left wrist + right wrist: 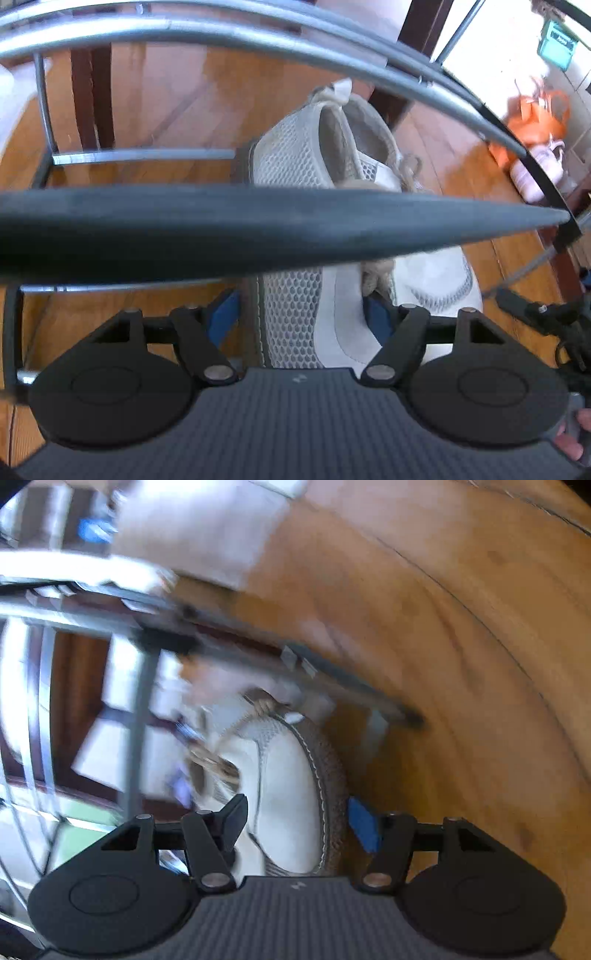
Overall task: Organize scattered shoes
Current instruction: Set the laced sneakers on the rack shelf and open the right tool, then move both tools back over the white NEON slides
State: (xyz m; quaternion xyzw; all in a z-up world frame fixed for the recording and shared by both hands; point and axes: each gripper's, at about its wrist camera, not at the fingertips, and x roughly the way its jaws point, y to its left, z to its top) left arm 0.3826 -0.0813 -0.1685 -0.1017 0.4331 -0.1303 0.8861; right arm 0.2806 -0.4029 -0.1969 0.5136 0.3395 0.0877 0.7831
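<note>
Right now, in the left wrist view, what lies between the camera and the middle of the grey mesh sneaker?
A dark rack bar crosses in front of the sneaker, hiding its midsection; this shows in the left wrist view only.

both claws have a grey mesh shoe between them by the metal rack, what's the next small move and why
Probably ease the left claw forward and settle its grey mesh shoe onto the rack's rails. The shoe already sits between the blue pads amid the bars, with a dark bar crossing close in front. The right claw grips its own shoe beside the rack, so it can wait.
</note>
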